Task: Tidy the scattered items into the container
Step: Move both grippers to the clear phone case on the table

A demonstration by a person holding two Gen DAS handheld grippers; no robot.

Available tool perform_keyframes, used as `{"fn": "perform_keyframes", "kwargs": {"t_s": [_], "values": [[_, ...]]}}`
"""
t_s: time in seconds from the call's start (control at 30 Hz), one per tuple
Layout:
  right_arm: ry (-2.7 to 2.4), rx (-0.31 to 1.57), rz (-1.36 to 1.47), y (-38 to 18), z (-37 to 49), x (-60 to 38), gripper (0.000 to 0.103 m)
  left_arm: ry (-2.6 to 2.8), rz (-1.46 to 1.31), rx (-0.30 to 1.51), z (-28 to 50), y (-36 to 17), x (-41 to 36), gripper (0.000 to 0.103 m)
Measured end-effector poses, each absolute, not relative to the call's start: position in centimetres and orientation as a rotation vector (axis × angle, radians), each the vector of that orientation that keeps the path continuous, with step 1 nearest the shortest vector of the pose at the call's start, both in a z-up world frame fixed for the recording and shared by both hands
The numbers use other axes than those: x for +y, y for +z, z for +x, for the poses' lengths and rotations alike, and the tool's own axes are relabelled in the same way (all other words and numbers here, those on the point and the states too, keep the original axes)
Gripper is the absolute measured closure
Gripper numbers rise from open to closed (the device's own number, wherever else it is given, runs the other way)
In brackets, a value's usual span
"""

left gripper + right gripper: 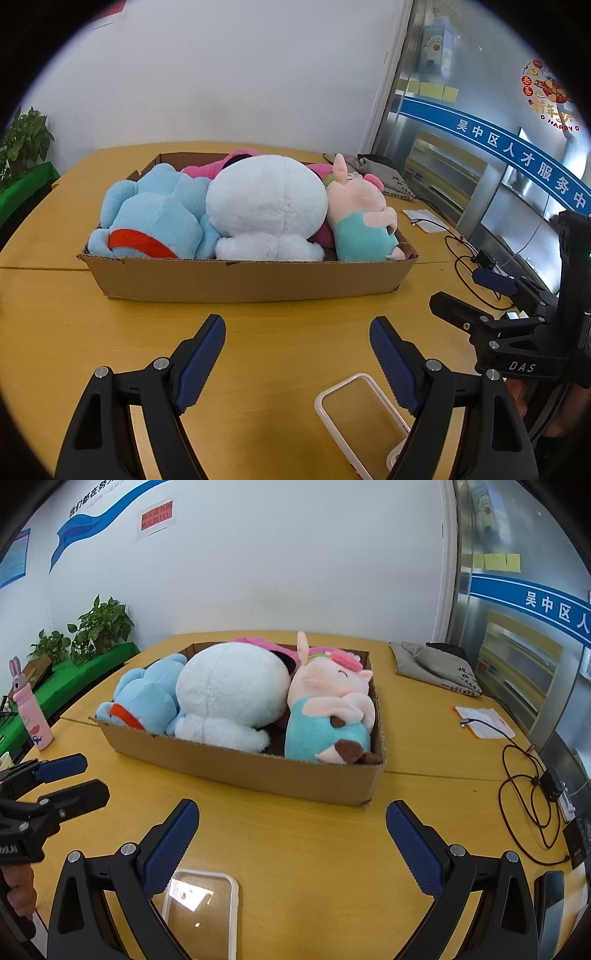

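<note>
Plush toys fill the cardboard box; both tools, one marked "DAS", gape empty.

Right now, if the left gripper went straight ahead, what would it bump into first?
Probably the front wall of the cardboard box. The left gripper is open and empty, with only bare table ahead of it. Depth is hard to judge.

Bright, even light; sharp; fisheye-bent, dark corners.

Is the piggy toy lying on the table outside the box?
No, the pig plush lies inside the cardboard box, at its right end beside the white plush.
</note>
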State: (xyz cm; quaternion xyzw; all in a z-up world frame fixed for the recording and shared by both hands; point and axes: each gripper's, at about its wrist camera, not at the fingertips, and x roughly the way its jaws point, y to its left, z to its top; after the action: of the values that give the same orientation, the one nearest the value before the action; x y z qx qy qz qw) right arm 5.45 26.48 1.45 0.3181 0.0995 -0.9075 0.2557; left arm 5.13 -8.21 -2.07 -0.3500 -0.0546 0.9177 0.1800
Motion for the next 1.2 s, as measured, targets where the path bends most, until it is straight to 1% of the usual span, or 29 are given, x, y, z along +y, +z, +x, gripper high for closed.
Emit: {"fn": "perform_keyframes", "kwargs": {"t_s": [0.1, 0.23, 0.4, 0.5, 0.67, 0.73, 0.83, 0.93, 1.2], "values": [[-2.390, 0.299, 0.922, -0.5, 6.4, 27.2, 0.000, 2.564, -1.046, -0.161, 5.2, -3.2, -8.2, 0.022], [-2.296, 0.387, 1.058, -5.0, 8.6, 27.7, 0.001, 2.510, -1.143, -0.137, 5.5, -5.6, -7.7, 0.023], [-2.209, 0.332, 1.186, -8.6, 9.9, 28.2, 0.006, 2.402, -1.271, -0.142, 5.4, -8.7, -6.2, 0.024], [-2.160, 0.331, 1.167, -8.8, 11.1, 27.7, 0.007, 2.363, -1.322, -0.126, 5.0, -9.8, -5.4, 0.024], [-2.086, 0.383, 1.148, -9.3, 14.2, 25.7, 0.006, 2.314, -1.351, -0.145, 3.5, -10.5, -5.5, 0.024], [-2.076, 0.362, 1.133, -9.4, 14.9, 25.2, 0.005, 2.281, -1.365, -0.139, 2.7, -10.7, -5.4, 0.024], [-2.077, 0.350, 1.118, -9.5, 15.2, 24.9, 0.006, 2.235, -1.429, -0.122, 1.7, -11.3, -4.7, 0.024], [-2.064, 0.344, 1.116, -9.4, 15.5, 24.9, 0.010, 2.226, -1.463, -0.106, 1.6, -11.4, -4.1, 0.024], [-2.053, 0.332, 1.088, -9.6, 16.2, 24.3, 0.009, 2.205, -1.563, -0.086, 2.0, -11.4, -3.0, 0.024]]}}
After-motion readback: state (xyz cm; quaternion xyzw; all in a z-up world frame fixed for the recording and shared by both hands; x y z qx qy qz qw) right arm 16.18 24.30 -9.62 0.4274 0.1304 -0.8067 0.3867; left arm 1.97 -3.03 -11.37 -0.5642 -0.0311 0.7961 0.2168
